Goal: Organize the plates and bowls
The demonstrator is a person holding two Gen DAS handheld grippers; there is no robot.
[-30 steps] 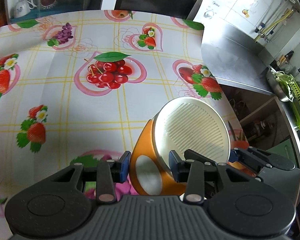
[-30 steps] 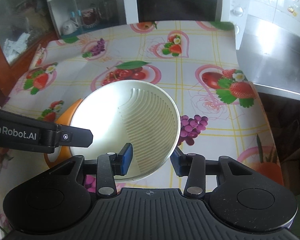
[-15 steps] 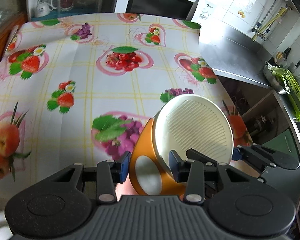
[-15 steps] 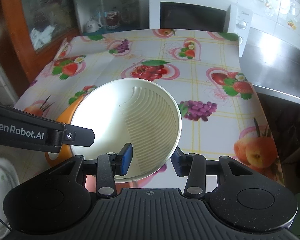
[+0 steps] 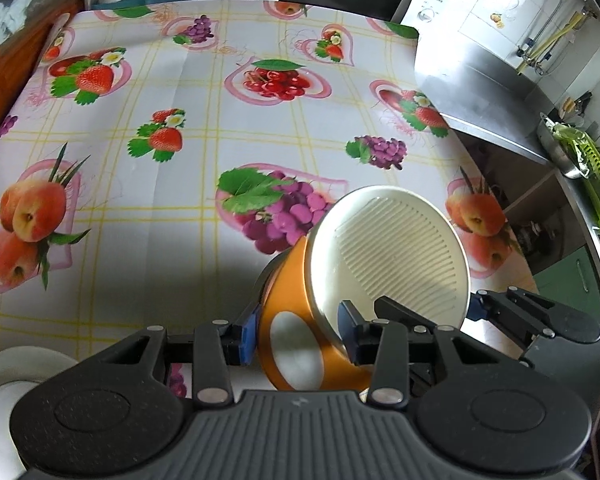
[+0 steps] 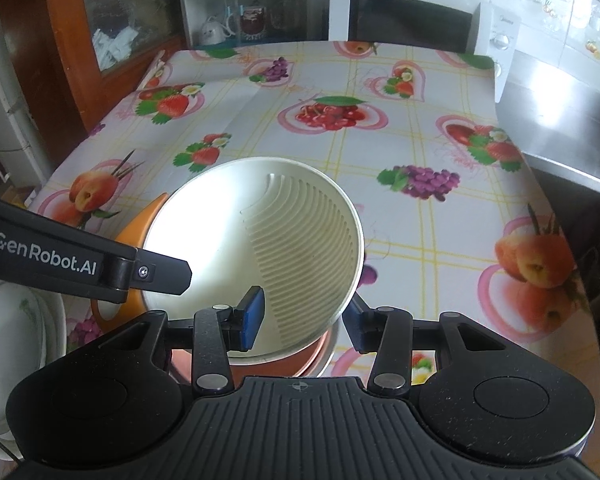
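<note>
two grippers on one bowl. left gripper [image 5: 298,336] clenched across the rim wall of the orange bowl [image 5: 300,320]: one blue pad outside on the orange side, the other inside on the cream lining. right gripper [image 6: 304,320] clenched on the same bowl at the near rim, one pad inside against the ribbed cream interior, the other outside the wall. in the right wrist view the left gripper's finger crosses the bowl's left edge.

bowl location: held tilted above the near part of the fruit-print tablecloth [image 5: 180,168], opening turned toward the right gripper, base toward the left. no contact with the cloth visible.

handling, judged: rigid, likely melamine or plastic, light; glossy wall so pads may slip if the tilt grows. rim pinch is the only hold available; opposing grips on the rim look secure enough. probably not brittle, but a drop would clatter.

outward: white dishes [image 6: 16,344] sit at the near left edge, likely the stack destination. microwave [image 6: 412,20] at the far end of the table.

versus one second ago: grip unchanged on both sides, bowl pose in the grippers the same. far more tablecloth now shows ahead, peaches and white dishes have entered view, so the pair has drawn back toward the near edge.
</note>
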